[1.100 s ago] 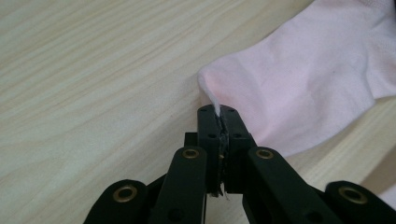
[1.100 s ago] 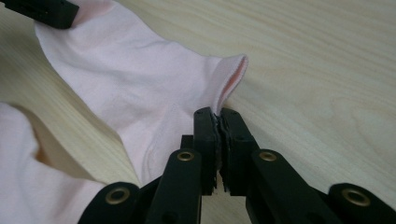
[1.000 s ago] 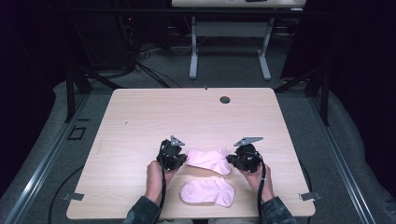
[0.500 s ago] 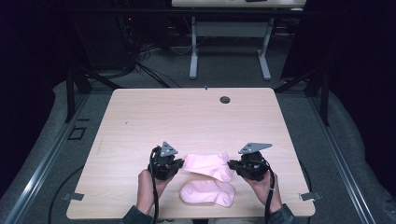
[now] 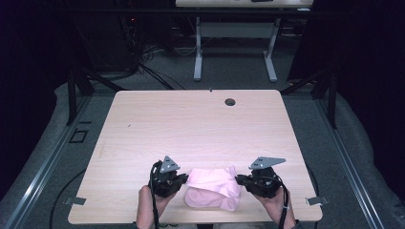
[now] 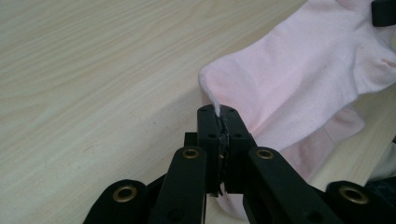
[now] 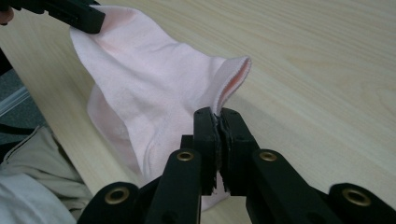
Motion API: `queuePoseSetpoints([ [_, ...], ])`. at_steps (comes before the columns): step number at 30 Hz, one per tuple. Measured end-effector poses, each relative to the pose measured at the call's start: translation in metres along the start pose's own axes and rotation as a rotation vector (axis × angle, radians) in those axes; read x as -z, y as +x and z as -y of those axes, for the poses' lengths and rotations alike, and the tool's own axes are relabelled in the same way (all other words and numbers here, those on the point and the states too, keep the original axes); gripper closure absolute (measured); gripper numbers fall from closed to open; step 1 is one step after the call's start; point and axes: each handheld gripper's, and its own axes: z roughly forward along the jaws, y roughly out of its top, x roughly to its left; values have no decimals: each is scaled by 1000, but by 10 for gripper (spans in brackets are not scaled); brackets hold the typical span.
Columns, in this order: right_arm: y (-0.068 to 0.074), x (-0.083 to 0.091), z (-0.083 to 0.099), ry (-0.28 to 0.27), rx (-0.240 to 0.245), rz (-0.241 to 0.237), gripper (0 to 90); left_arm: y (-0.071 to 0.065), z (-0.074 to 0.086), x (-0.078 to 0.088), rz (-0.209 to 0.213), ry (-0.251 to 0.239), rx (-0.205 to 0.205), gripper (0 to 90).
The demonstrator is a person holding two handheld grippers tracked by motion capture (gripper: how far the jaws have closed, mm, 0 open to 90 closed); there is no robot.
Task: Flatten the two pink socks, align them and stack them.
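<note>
High view: a person at the near edge of a light wood table (image 5: 191,129) holds a pink sock (image 5: 210,177) stretched between two grippers; left gripper (image 5: 184,180) pinches its left end, right gripper (image 5: 239,180) its right end, both w/ jaws pressed together on the fabric; the held sock hangs just above a second pink sock (image 5: 212,199) lying flat by the table's near edge, approx. centred between the hands; a small dark round grommet (image 5: 230,101) sits near the far edge, well apart from the work; grey floor & a white desk frame (image 5: 234,52) beyond.

Left gripper view: black jaws closed tight on a thin fold of the sock's edge (image 6: 216,105); sock (image 6: 299,79) runs up & to the right toward the other gripper's tip (image 6: 385,11) at the top right corner; the lower sock (image 6: 322,144) peeks out beneath it, on the tabletop.

Right gripper view: jaws clamped on the sock near its ribbed cuff (image 7: 236,77), which stands open beside them; sock (image 7: 149,88) spans up-left to the left gripper's tip (image 7: 74,14); the lower sock's edge (image 7: 105,126) shows under it; beige trouser cloth (image 7: 32,182) at lower left, past the table edge.
</note>
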Motion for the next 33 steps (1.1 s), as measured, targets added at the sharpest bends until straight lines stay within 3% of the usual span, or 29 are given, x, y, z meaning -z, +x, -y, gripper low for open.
queuePoseSetpoints([
  [17, -2, -14, 22, 66, -35, -50, 853, -13, 30, -9, 23, 68, 10, 884],
  [24, -5, -34, 34, 129, -44, -37, 849, -19, 39, -23, -47, 103, -44, 873],
  [27, -6, -38, 37, 138, -42, -29, 841, -19, 40, -24, -54, 109, -50, 841],
  [30, -7, -40, 39, 151, -40, -15, 824, -18, 41, -24, -78, 112, -66, 753],
  [33, -7, -39, 40, 158, -46, -16, 789, -17, 40, -22, -101, 98, -67, 583],
])
